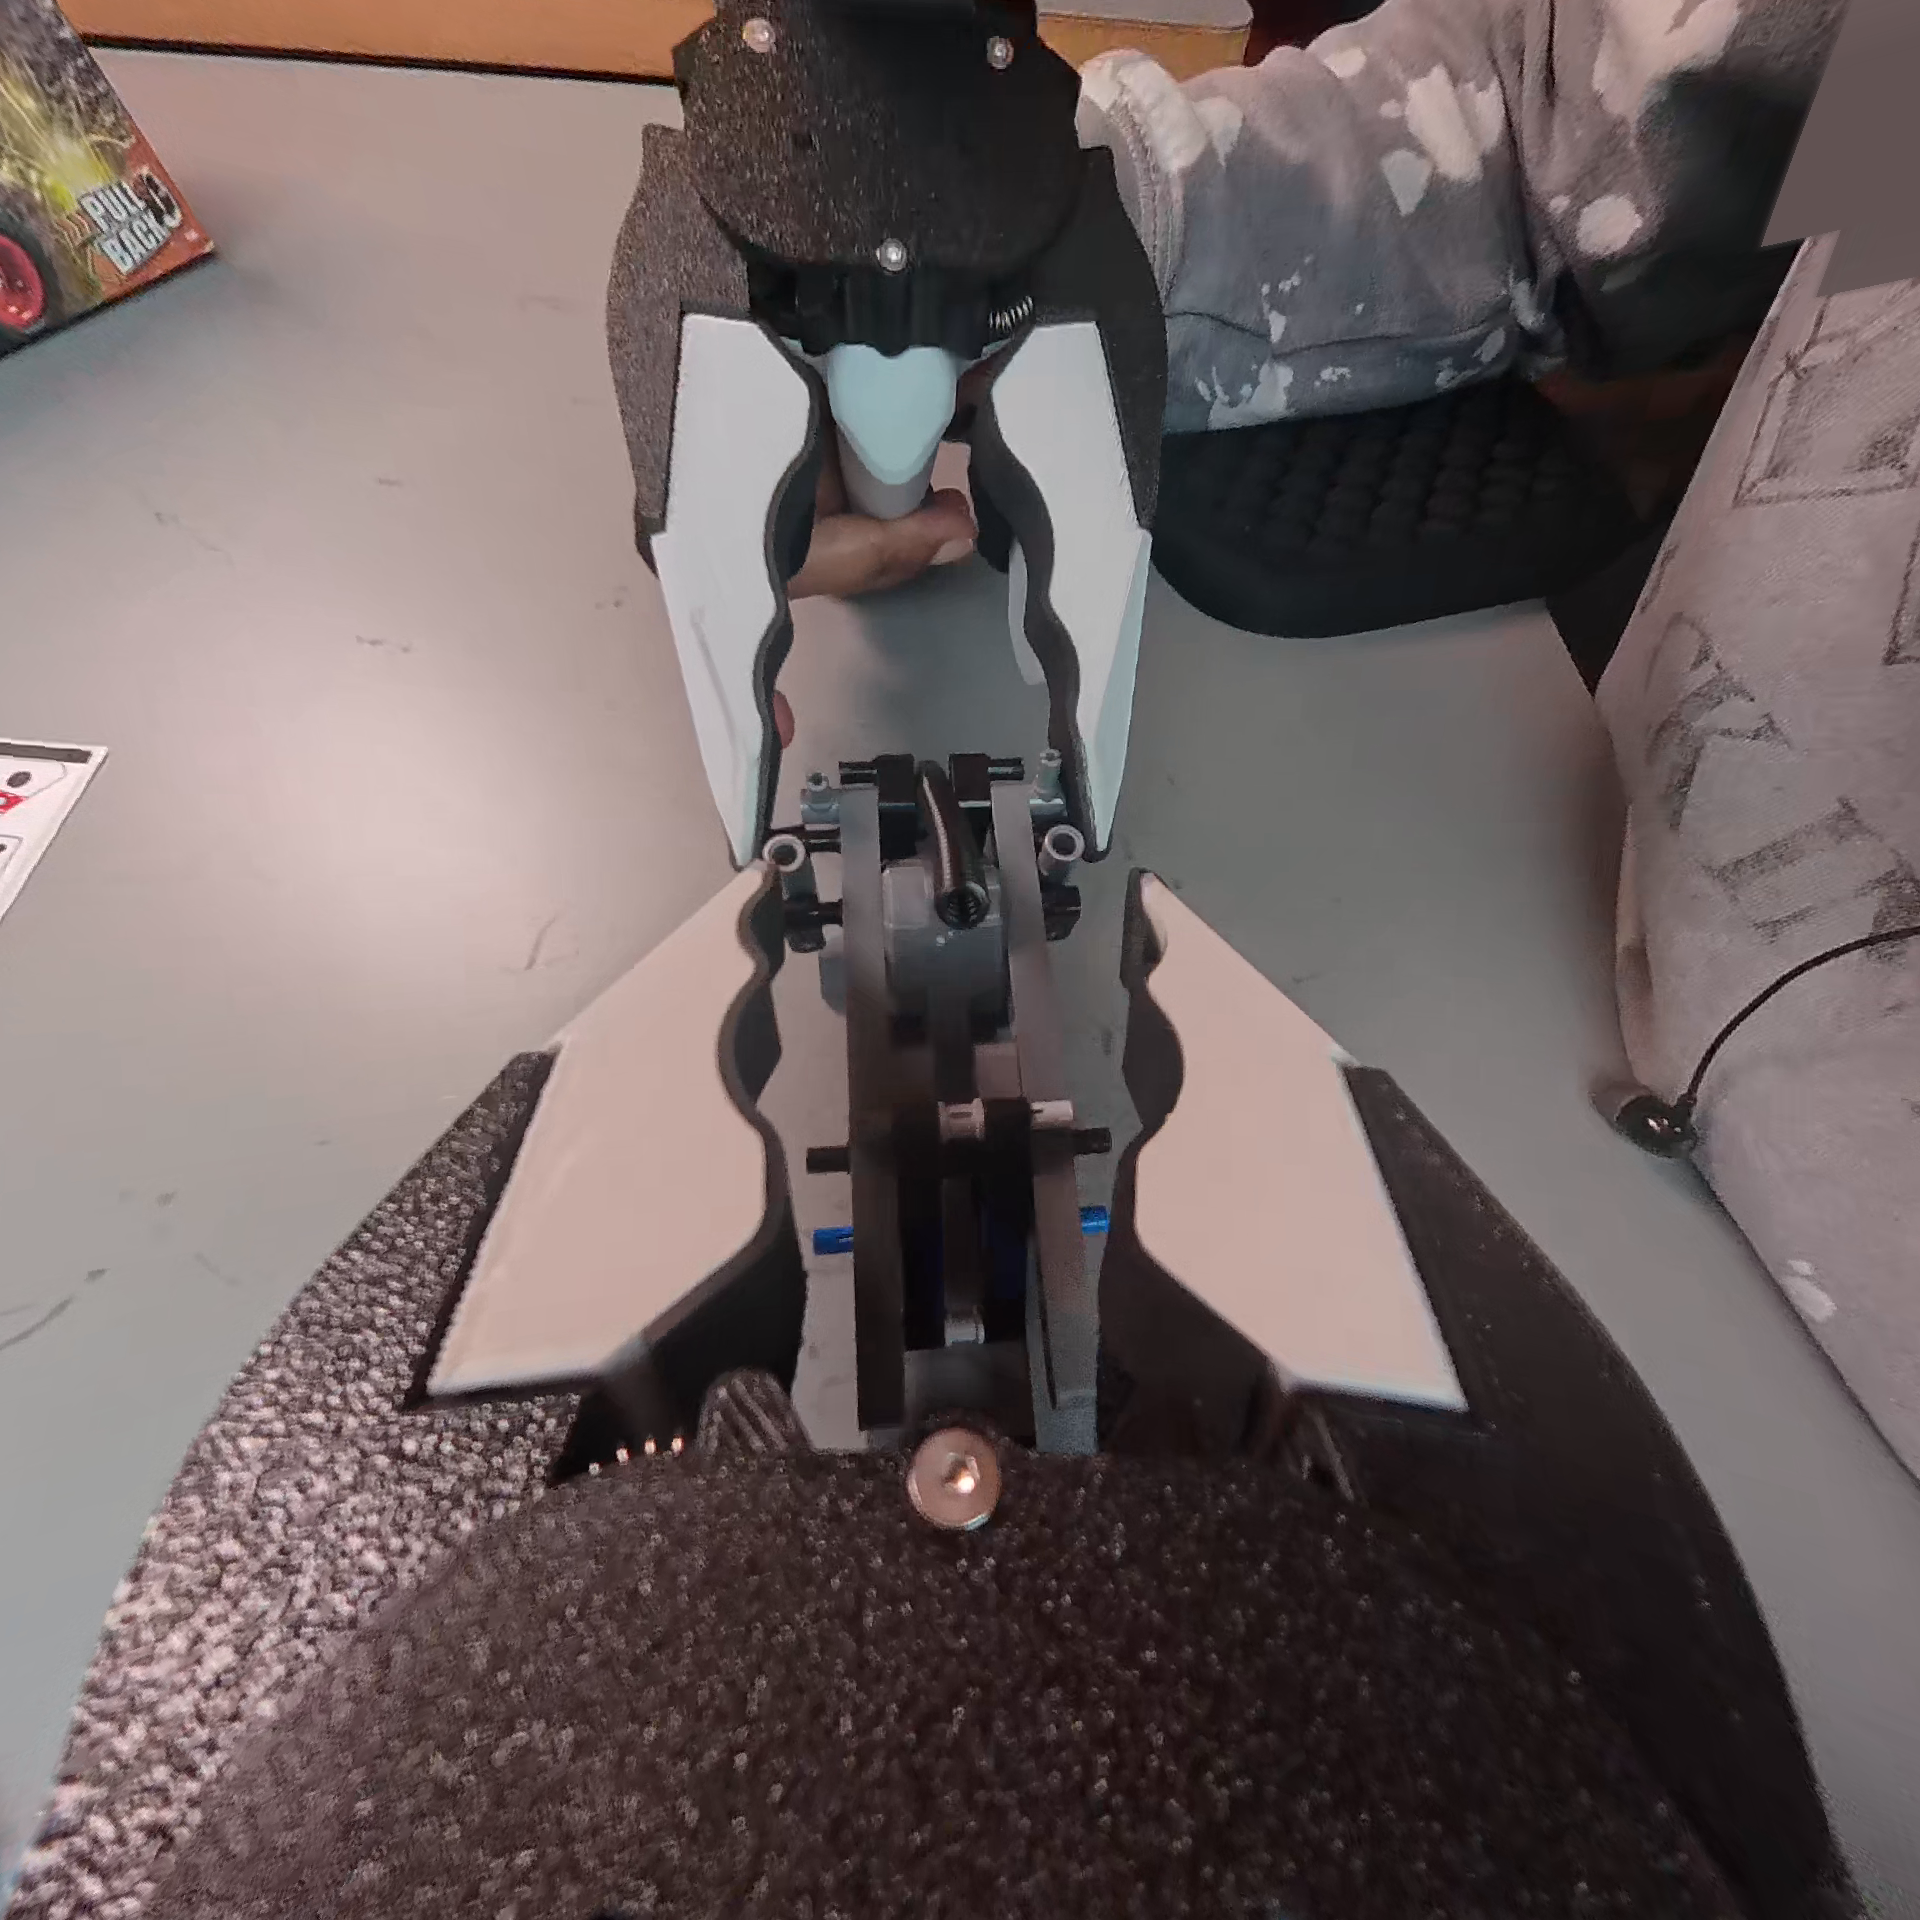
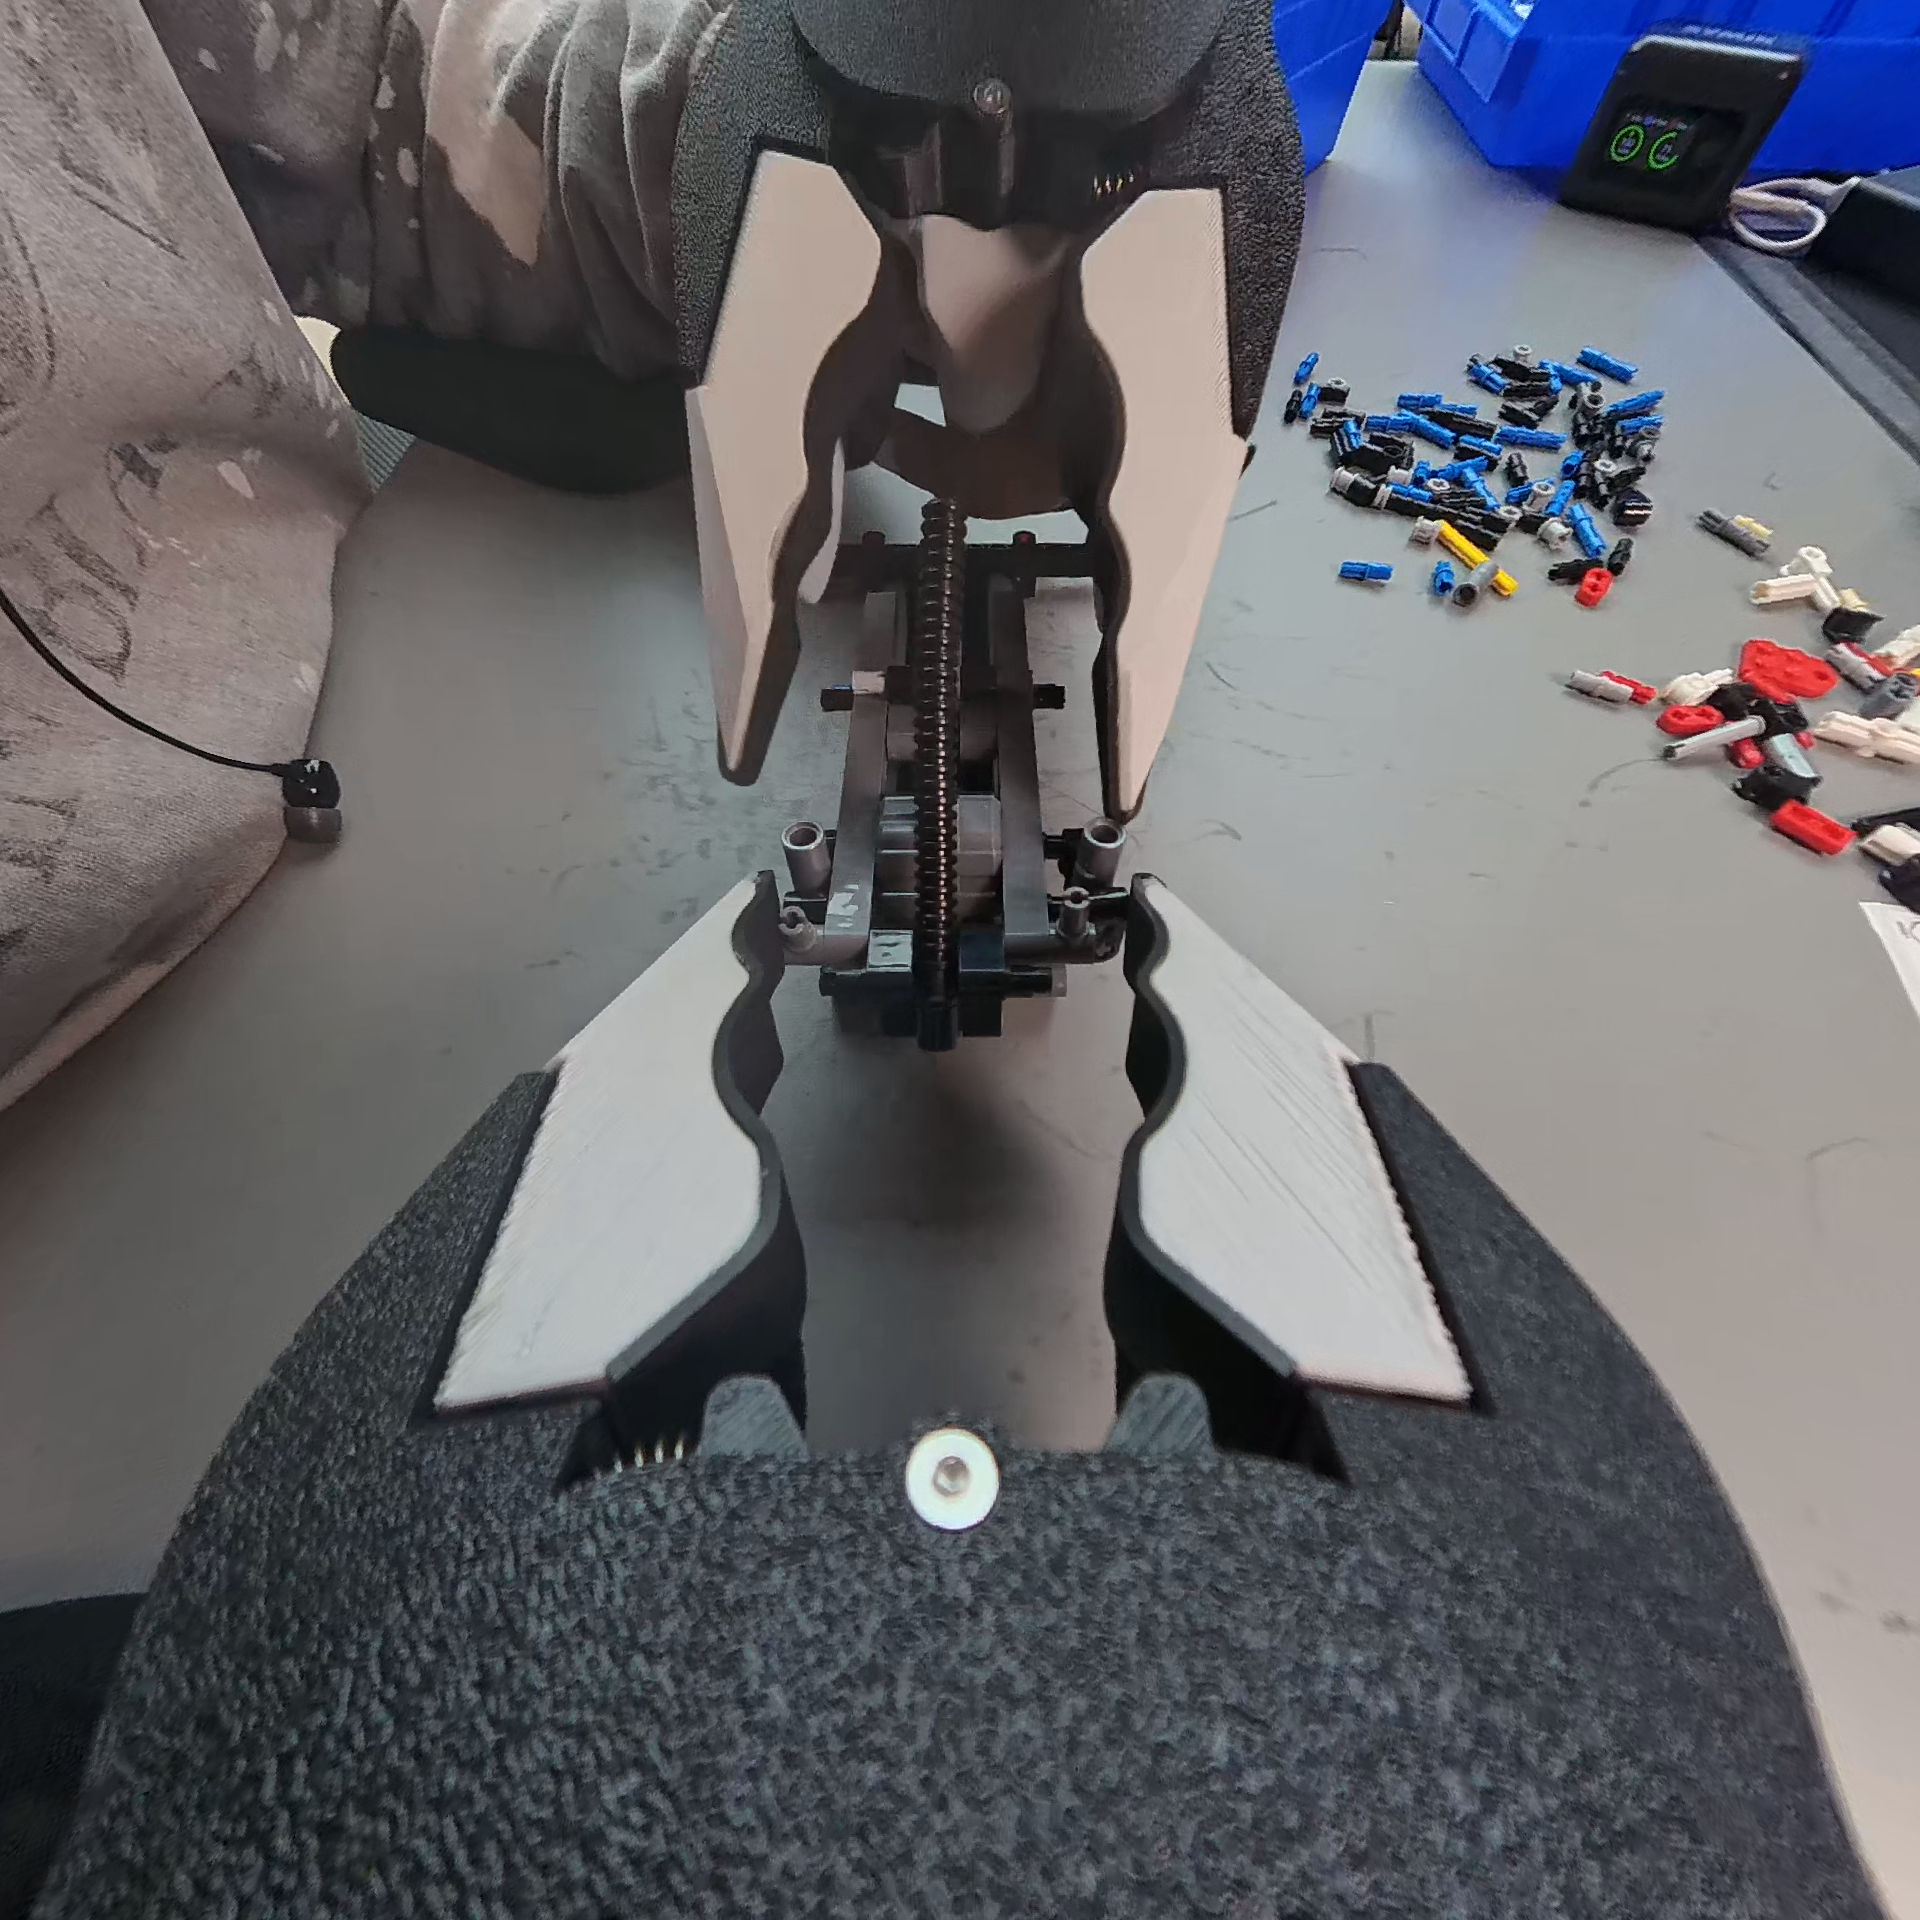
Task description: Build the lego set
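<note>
Left wrist view: the lego frame (image 1: 940, 1049) lies on the grey table (image 1: 343, 582) mid-frame, running back between the spread fingers of the left gripper (image 1: 954, 883). The right gripper (image 1: 914, 842) faces it from above, fingertips straddling the far end; whether they pinch it, I can't tell. Loose pieces (image 2: 1496, 468) lie upper right in the right wrist view.

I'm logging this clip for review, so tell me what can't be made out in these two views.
- Right wrist view: whether the right gripper pinches the lego frame or only flanks it.
- Left wrist view: the frame's near end, hidden behind the left gripper body.
- Right wrist view: the loose pieces, too small to identify.
- Left wrist view: the box, cut by the left edge.
</note>
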The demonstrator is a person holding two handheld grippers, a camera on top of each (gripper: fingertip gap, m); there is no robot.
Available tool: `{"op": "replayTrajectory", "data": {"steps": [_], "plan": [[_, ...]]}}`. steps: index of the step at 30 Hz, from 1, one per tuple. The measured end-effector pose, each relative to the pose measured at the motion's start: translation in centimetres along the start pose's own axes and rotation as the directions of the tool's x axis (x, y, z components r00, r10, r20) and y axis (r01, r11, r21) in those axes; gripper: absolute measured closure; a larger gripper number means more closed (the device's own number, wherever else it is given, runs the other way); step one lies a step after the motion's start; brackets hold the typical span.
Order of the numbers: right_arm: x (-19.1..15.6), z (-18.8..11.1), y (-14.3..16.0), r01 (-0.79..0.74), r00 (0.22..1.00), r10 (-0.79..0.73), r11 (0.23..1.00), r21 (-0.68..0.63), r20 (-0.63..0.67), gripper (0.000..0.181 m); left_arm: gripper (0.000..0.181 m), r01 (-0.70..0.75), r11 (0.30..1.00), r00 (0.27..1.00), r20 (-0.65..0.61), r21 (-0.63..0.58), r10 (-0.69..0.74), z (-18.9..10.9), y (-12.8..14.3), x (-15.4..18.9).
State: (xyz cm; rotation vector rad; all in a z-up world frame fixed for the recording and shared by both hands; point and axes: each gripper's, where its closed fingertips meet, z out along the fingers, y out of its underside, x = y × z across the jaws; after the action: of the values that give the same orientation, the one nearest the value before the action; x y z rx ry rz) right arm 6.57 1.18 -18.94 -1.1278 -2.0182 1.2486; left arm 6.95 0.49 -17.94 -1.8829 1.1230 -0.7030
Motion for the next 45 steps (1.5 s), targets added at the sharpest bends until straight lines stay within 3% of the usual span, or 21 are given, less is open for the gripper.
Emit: {"op": "replayTrajectory", "data": {"steps": [4, 10, 21, 28, 31, 33, 45], "plan": [[-0.2, 0.2, -0.1, -0.007, 1.000, 0.007, 1.000, -0.002, 0.005, 0.116, 0.110, 0.037, 0.999, 0.999, -0.014, -0.014, -0.037, 0.6, -0.1, 0.0], [-0.2, 0.3, -0.1, -0.012, 1.000, 0.012, 1.000, -0.007, 0.005, 0.117, 0.117, 0.031, 0.998, 0.999, 0.015, -0.055, -0.030, 0.9, 0.0, -0.2], [-0.4, 0.3, -0.1, -0.014, 1.000, 0.015, 1.000, -0.004, 0.020, 0.122, 0.121, 0.029, 0.999, 1.000, 0.008, -0.018, -0.029, 0.8, 0.0, -0.2], [-0.4, 0.3, -0.1, 0.011, 1.000, -0.011, 1.000, -0.001, -0.005, 0.112, 0.098, 0.045, 0.993, 0.999, 0.022, -0.106, -0.043, 0.0, 1.6, -0.2], [-0.5, 0.3, 0.6, 0.004, 1.000, -0.003, 0.999, -0.047, 0.004, 0.107, 0.107, 0.010, 0.989, 1.000, 0.027, -0.145, -0.006, 0.9, 2.1, 0.1], [-0.7, 0.4, 0.6, 0.012, 1.000, -0.012, 0.999, -0.046, 0.008, 0.119, 0.118, -0.003, 0.988, 0.999, 0.049, -0.155, 0.011, 1.1, 2.2, -0.1], [-1.1, 0.4, 0.7, 0.039, 0.998, -0.037, 0.998, -0.049, 0.041, 0.122, 0.125, -0.028, 0.990, 0.998, 0.050, -0.141, 0.035, 1.2, 2.3, 0.3]]}}
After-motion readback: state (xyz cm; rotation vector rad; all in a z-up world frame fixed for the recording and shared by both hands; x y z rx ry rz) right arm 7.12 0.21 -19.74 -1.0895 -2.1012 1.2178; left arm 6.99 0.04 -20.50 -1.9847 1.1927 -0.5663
